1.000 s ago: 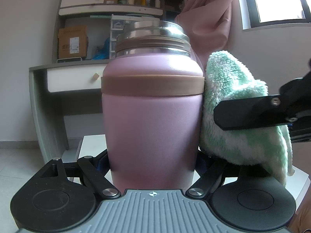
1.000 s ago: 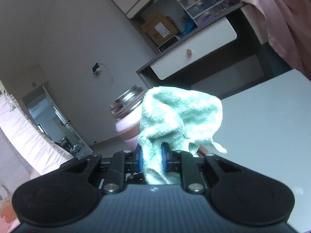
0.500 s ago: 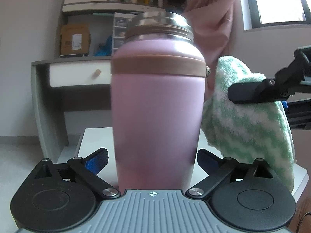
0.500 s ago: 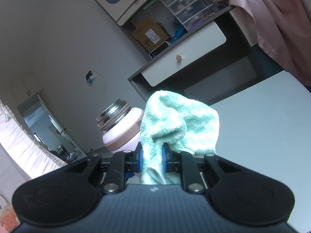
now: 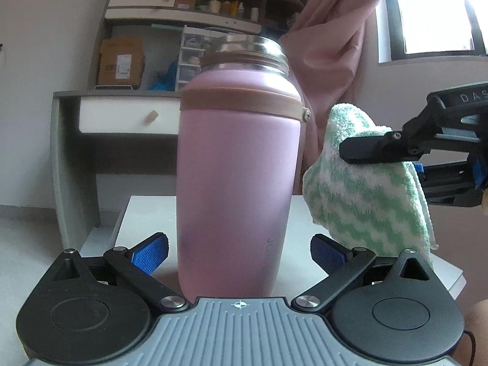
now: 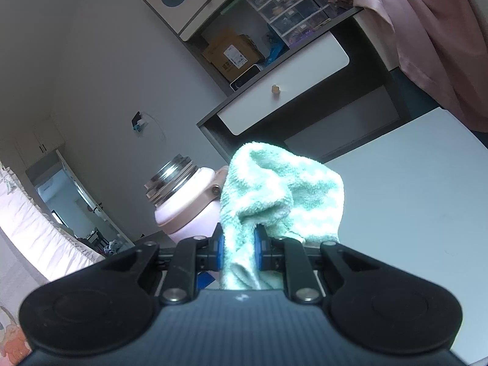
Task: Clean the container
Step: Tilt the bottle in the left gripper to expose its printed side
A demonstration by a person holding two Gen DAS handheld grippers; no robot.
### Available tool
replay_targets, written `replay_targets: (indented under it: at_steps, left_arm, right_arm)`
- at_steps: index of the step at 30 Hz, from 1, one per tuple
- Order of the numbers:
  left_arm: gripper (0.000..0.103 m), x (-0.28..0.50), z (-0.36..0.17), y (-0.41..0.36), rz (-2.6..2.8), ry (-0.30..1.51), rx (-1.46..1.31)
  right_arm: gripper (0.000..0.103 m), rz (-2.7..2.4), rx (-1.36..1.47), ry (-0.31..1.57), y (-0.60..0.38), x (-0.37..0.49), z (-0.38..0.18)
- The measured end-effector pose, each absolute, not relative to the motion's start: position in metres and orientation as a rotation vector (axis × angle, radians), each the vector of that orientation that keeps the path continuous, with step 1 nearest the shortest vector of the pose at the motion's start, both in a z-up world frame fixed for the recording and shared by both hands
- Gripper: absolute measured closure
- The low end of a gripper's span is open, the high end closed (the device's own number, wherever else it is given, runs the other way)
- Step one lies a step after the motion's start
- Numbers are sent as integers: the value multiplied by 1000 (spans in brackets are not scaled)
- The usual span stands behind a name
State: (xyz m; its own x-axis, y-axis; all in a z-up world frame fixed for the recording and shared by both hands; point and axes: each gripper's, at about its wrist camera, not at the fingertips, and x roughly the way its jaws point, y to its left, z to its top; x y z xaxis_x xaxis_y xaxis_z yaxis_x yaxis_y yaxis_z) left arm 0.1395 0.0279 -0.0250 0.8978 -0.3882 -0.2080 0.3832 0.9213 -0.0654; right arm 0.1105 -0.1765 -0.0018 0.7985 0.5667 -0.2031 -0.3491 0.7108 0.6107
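A pink insulated container (image 5: 238, 170) with a tan band and an open steel threaded mouth stands upright on the white table (image 5: 305, 262). My left gripper (image 5: 239, 253) is open; its blue pads sit apart on either side of the container's base, not touching it. My right gripper (image 6: 239, 242) is shut on a green-and-white zigzag cloth (image 6: 280, 192). In the left wrist view the cloth (image 5: 366, 189) hangs just right of the container with a small gap. The container (image 6: 186, 201) shows left of the cloth in the right wrist view.
A grey desk with a white drawer (image 5: 122, 116) stands behind the table, with shelves, a cardboard box (image 5: 120, 61) and small drawer units above. A pink curtain (image 5: 332, 48) hangs at the right by a window. The table's far and right edges are near.
My left gripper has opened and let go of the container, which now stands on the table. The cloth in my right gripper has pulled away from the container's side to the right.
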Motion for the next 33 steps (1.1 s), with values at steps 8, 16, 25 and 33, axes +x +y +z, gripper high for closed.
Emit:
replay_targets:
  at_steps: [8,16,25,33]
  left_arm:
    - [2,138,-32,26,-383,245,-17]
    - [2,146,-34,25,-353,280,-22]
    - [2,157,-34,19,-318,299,-21]
    - [6,164,-32,13,-278,307,-22]
  right_arm:
    - [86,518,583,395,-180,108,-2]
    - [86,516,586,405,-184,108,-5]
    - [86,523,582,404,-186,109,-6]
    - [86,521,589,406,-186,111,-8]
